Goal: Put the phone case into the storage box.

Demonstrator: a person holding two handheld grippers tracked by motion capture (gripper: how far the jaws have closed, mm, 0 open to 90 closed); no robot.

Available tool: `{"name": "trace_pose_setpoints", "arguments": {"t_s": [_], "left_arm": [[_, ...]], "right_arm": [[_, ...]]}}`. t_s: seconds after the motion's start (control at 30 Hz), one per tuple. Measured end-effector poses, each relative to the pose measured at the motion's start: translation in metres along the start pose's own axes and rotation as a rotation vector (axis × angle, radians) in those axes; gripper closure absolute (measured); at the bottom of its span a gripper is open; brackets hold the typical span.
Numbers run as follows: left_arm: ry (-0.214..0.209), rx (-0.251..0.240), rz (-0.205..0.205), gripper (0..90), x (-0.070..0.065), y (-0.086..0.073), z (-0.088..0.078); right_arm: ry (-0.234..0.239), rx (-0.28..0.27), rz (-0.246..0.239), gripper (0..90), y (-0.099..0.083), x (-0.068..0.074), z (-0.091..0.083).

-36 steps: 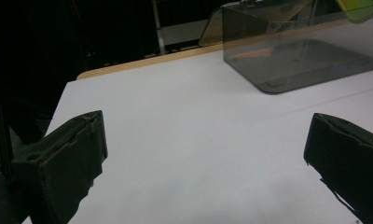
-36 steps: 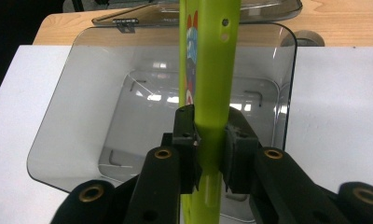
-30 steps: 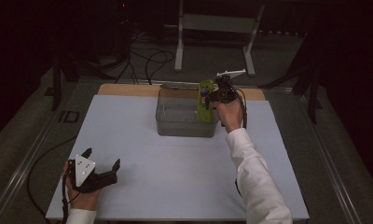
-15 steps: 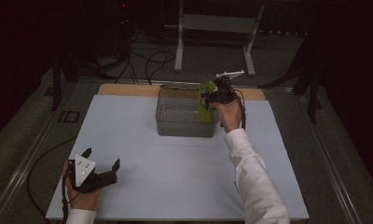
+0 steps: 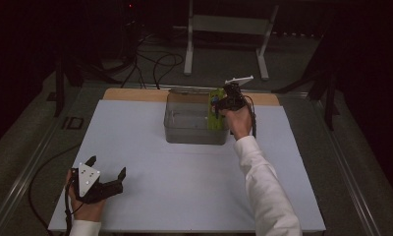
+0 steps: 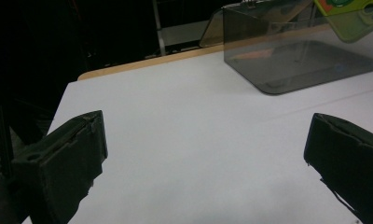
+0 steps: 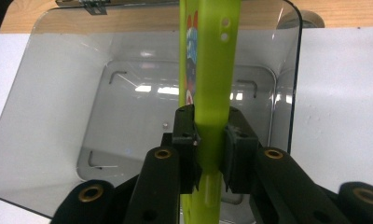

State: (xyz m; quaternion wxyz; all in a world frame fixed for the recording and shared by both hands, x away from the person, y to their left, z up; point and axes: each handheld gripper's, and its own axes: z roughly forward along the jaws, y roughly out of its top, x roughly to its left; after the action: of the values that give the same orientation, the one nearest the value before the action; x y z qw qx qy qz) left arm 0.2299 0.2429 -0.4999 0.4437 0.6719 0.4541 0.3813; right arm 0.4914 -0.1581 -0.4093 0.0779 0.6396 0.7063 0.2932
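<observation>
Fingers first: from the high view the right gripper (image 5: 223, 104) was clamped on a lime green phone case (image 5: 214, 109) over the clear box (image 5: 194, 129) by the table's (image 5: 135, 128) far edge, probably about to drop it in

Left gripper view: jaws spread wide, nothing held, just parked near the front-left corner

Right gripper view: case (image 7: 211, 93) pinched edge-on, standing upright above the box (image 7: 82, 116)
</observation>
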Motion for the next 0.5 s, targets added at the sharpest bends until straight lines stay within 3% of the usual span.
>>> {"name": "trace_pose_setpoints", "arguments": {"t_s": [0.5], "left_arm": [[0.001, -0.002, 0.0, 0.0, 0.0001, 0.0, -0.0003]], "right_arm": [[-0.011, 0.035, 0.01, 77.6, -0.0033, -0.0034, 0.0094]]}}
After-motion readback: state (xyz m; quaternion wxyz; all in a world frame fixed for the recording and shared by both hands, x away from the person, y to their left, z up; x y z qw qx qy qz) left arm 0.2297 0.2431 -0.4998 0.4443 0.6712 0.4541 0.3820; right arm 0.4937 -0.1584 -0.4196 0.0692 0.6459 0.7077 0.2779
